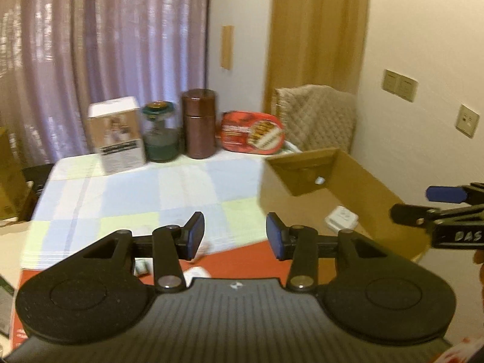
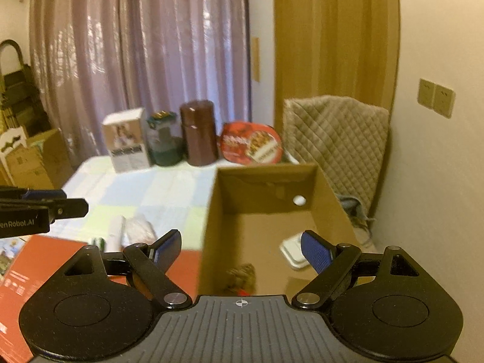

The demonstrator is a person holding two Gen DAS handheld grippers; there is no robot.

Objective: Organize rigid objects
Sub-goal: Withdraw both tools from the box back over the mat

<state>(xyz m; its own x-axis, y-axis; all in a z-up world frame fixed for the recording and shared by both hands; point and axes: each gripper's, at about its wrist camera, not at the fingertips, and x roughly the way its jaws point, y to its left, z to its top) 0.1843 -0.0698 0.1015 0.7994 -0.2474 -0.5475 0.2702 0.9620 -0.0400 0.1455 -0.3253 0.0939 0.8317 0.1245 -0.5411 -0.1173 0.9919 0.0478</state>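
An open cardboard box (image 2: 329,193) stands on the table's right side; it also shows in the left wrist view (image 1: 363,187). A white square object (image 2: 292,251) lies inside it, and shows in the left wrist view (image 1: 341,218). My right gripper (image 2: 242,251) is open and empty, above the box's near left wall. My left gripper (image 1: 235,234) is open and empty, above a red flat box (image 1: 242,261) and small white items (image 1: 196,272). At the table's far edge stand a white carton (image 1: 116,134), a green-lidded jar (image 1: 159,134), a brown canister (image 1: 199,124) and a red tin (image 1: 252,133).
A checked cloth (image 1: 121,193) covers the table. A chair with a quilted cover (image 2: 335,133) stands behind the box by the wall. Curtains hang behind the table. Cardboard boxes (image 2: 33,160) are stacked at the left.
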